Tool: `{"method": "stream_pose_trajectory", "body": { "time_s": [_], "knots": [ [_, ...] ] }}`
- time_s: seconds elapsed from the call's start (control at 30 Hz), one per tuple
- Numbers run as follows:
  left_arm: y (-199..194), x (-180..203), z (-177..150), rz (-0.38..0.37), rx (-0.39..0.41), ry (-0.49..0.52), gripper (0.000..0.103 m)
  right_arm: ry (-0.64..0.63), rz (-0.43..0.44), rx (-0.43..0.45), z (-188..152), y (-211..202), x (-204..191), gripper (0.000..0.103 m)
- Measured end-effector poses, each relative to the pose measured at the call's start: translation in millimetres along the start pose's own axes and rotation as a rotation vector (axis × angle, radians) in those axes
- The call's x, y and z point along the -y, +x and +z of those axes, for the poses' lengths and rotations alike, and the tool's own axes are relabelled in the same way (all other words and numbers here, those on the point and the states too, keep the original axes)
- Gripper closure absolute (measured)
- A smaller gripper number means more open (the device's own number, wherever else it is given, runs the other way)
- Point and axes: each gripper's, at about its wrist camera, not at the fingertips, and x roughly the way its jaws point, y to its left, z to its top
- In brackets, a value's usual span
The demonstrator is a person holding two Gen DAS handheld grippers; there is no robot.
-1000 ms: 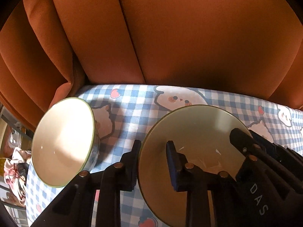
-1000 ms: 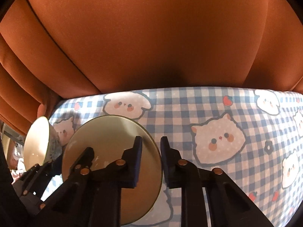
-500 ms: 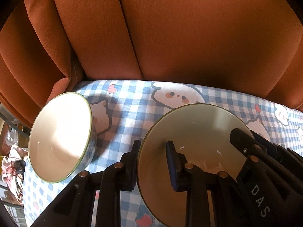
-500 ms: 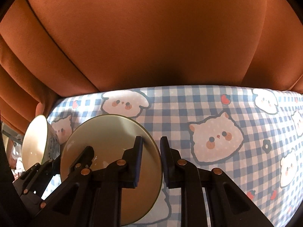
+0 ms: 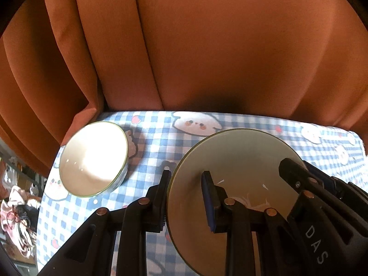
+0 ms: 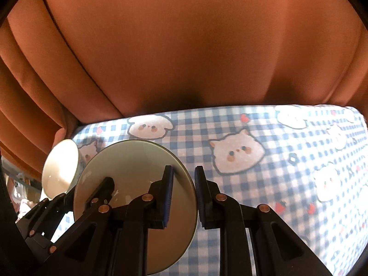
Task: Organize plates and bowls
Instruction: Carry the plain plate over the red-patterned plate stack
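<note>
On the bench's checkered cloth (image 6: 264,119), left gripper (image 5: 186,193) and right gripper (image 6: 184,193) each straddle opposite edges of the plate (image 5: 239,161): one finger (image 5: 210,204) over its face, the other outside the rim. Can't tell whether either is clenched on the rim. Bowl (image 5: 94,158) sits left of the plate, apart, near the orange curtain (image 5: 207,46).

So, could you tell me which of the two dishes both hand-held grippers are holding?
The flat, green-rimmed plate: the left hand-held gripper and right hand-held gripper straddle its opposite edges. The deeper bowl sits untouched.
</note>
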Motion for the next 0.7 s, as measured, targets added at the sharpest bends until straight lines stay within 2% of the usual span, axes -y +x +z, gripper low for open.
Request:
{"method": "stream_pose_trajectory", "body": {
  "time_s": [0.33,0.7],
  "knots": [
    [-76.1,4.0,-36.5,-0.088,0.041,0.098,0.078,0.068,-0.086,0.061,-45.3,-92.0,-0.2,0.081],
    [-124.7,18.3,-84.3,-0.184,0.043,0.179,0.078,0.142,-0.18,0.082,-111.3,-160.1,11.1,0.081]
  ]
}}
